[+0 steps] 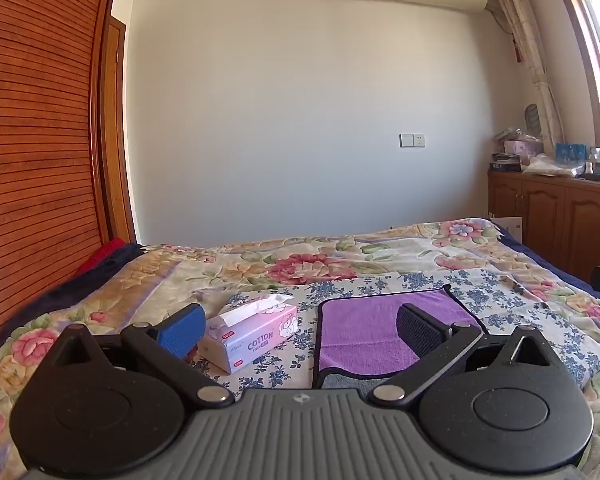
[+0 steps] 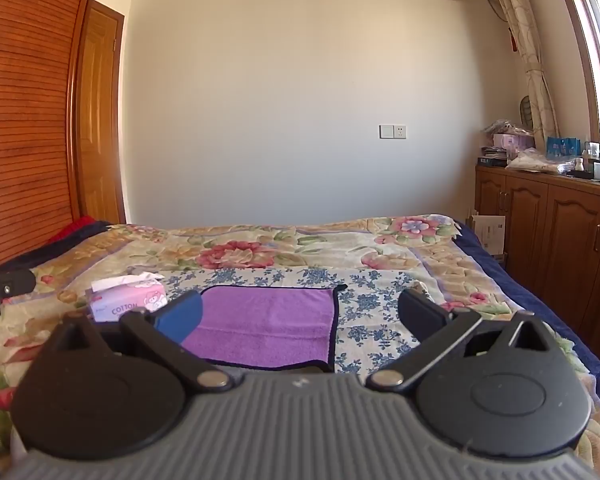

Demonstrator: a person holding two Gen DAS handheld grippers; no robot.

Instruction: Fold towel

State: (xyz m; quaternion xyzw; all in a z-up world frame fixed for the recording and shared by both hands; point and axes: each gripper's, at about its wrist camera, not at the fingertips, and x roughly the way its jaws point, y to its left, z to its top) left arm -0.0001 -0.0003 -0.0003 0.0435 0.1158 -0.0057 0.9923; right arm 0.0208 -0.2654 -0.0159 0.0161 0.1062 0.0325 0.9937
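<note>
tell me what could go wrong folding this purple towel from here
1. The tissue box sits close beside the purple towel, so a sweeping left gripper might knock it.
2. The towel lies flat on a soft floral blanket; the open jaws of the right gripper could pinch the blanket along with the towel's edge.
</note>
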